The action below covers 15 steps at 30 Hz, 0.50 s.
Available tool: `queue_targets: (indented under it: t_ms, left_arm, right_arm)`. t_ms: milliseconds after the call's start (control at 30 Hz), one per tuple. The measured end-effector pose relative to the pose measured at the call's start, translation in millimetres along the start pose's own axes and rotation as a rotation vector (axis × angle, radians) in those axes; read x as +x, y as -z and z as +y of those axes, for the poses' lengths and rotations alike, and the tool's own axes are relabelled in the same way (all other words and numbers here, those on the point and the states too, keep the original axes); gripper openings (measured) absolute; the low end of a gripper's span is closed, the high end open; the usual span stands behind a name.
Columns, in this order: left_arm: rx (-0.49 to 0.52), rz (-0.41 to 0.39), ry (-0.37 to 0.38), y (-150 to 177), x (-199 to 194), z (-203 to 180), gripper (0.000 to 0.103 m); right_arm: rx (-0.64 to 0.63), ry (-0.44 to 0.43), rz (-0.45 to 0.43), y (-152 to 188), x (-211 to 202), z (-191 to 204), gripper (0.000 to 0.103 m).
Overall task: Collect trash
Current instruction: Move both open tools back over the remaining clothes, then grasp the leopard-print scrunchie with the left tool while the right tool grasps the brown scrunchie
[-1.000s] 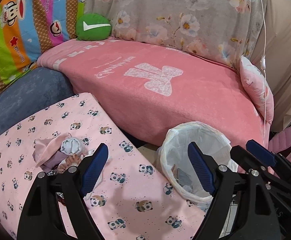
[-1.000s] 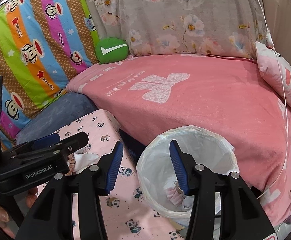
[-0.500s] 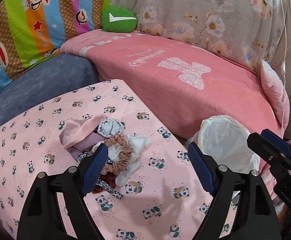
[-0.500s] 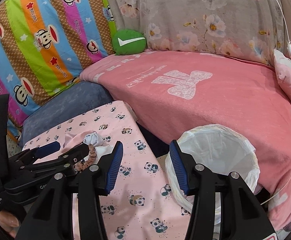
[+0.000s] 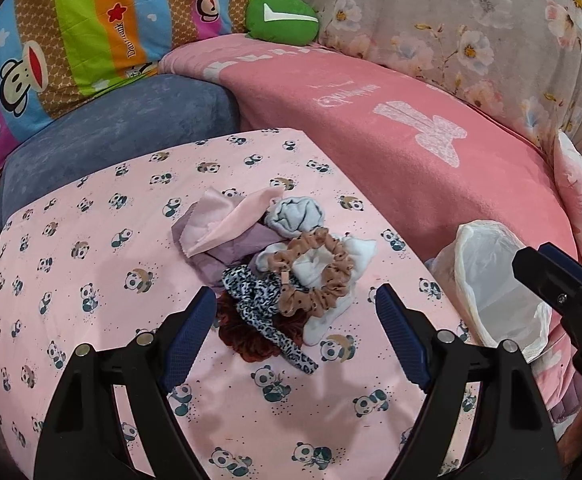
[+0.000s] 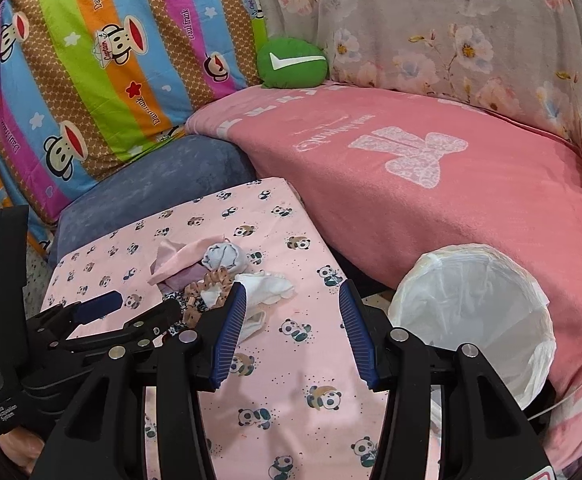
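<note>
A pile of small cloth items lies on the panda-print table [image 5: 91,280]: a tan dotted scrunchie [image 5: 315,268], a leopard-print scrunchie [image 5: 259,292], a dark red scrunchie [image 5: 247,340], white cloth [image 5: 331,276], a grey-blue sock ball [image 5: 295,216] and pink cloths [image 5: 227,220]. My left gripper [image 5: 295,332] is open and empty just above the pile's near edge. My right gripper [image 6: 291,332] is open and empty over the table, between the pile [image 6: 219,272] and the white-lined bin [image 6: 471,316]. The bin [image 5: 491,288] stands beside the table's right edge.
A sofa with a pink blanket [image 6: 431,168] runs behind the table and bin. A blue cushion [image 5: 123,128], a striped monkey-print pillow [image 6: 91,80], a green round cushion [image 6: 291,64] and a pink pillow [image 5: 575,196] lie on it.
Both grippers have swung left from over the bin to over the table. The left gripper now hovers at the cloth pile. Both stay open.
</note>
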State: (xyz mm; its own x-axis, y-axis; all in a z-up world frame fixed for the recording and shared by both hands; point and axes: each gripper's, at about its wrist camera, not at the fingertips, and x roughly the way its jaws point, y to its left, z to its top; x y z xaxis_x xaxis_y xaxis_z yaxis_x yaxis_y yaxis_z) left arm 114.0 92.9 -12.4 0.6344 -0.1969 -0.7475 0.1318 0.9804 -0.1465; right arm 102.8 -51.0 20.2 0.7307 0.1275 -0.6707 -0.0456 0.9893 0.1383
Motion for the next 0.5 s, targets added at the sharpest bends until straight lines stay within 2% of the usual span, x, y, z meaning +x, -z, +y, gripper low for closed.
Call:
queue_targets:
  t_ms: [500]
  left_arm:
    - [-0.059, 0.095, -0.023, 16.0, 35.8, 41.2, 0.077]
  right_arm:
    - [-0.038, -0.043, 0.097, 2.2, 56.1, 38.8, 0.049]
